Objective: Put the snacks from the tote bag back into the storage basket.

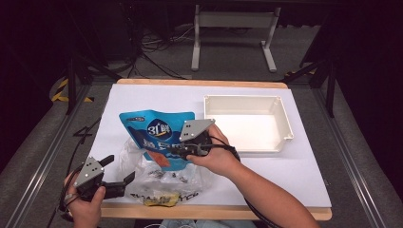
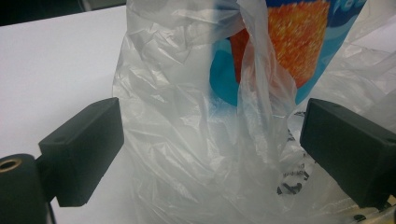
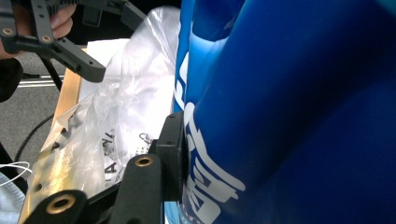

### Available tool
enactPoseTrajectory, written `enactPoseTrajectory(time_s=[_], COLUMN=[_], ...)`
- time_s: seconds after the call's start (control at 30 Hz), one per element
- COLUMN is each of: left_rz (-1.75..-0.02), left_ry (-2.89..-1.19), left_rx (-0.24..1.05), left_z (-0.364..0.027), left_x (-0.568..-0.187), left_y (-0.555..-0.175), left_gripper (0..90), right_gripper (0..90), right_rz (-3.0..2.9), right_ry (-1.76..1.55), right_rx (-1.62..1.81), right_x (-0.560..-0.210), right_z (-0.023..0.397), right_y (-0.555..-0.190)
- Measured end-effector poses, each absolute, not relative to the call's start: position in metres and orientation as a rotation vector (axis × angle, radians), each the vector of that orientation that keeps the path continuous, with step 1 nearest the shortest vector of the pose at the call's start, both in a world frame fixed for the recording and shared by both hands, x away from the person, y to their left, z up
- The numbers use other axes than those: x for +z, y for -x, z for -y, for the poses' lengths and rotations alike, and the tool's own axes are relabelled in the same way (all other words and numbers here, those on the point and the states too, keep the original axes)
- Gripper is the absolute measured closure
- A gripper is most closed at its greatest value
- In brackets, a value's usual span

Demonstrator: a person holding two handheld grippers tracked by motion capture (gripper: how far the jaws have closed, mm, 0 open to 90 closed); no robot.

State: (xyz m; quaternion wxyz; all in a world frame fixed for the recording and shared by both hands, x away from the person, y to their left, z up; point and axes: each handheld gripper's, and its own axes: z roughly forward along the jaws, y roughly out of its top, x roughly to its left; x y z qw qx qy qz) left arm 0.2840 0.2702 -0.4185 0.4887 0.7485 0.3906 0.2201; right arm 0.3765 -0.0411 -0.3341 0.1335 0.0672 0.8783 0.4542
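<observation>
my right claw (image 1: 164,151) is closed on the blue snack pouch (image 1: 157,130); in the right gripper view one pad presses flat on the blue foil and the other is hidden behind the pouch. the pouch is half inside the clear plastic bag (image 1: 157,178), which lies crumpled on the white sheet (image 1: 294,175) near my edge of the table, and the upper part of the pouch is already outside, leaning toward the far side. my left claw (image 1: 119,173) stands wide open just beside the left side of the bag; in the left gripper view a fold of plastic stands between the jaws but the pads do not press on it. i judge that the step in hand is to take the pouch out of the bag. the next move, i think, needs the left claw to pinch the plastic and hold it down, so the bag does not follow. the white bin (image 1: 247,123) is empty, to the right and farther away, with bare sheet between. the bag is close to the table's front edge, so i should pull away from me.
</observation>
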Motion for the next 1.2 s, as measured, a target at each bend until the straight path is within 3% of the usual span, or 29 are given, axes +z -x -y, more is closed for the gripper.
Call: enactPoseTrajectory(time_s=[0.67, 1.2], left_rz=[-0.949, -0.944], left_ry=[-1.817, -1.826], left_rx=[0.533, 0.537], left_z=[-0.270, -0.269], left_x=[-0.418, -0.418], left_y=[-0.283, -0.283], left_gripper=[7.0, 6.7], right_gripper=[60.2, 60.1], right_rz=[-2.510, -2.477], right_ry=[-0.199, -0.195], right_rx=[1.368, 1.402], right_x=[-0.286, -0.268], right_z=[0.048, 0.053], right_y=[-0.374, -0.376])
